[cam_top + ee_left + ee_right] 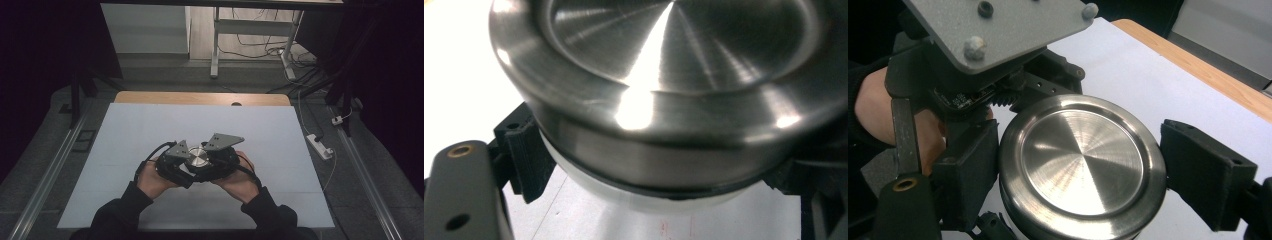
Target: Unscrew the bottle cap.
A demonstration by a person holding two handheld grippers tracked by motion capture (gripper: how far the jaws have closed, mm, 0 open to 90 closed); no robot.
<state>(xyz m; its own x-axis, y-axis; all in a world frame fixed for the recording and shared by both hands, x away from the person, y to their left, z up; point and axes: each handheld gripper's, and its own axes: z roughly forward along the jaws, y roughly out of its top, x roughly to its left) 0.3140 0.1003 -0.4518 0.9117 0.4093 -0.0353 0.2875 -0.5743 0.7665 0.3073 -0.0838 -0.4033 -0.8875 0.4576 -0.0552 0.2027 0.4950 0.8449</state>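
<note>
A round brushed-metal lid tops a white jar, held just above the white table sheet between both hands. My left gripper comes in from the left; in the left gripper view its black pads sit against the white body under the lid's rim, so the left gripper is shut on the jar. My right gripper spans the lid, with one pad on its left rim and the other on its right rim. The left gripper's grey plate shows beyond the lid.
The white sheet covers the table, with a wooden edge at the far side. A white power strip and cables lie on the floor to the right. Desk legs stand beyond the table.
</note>
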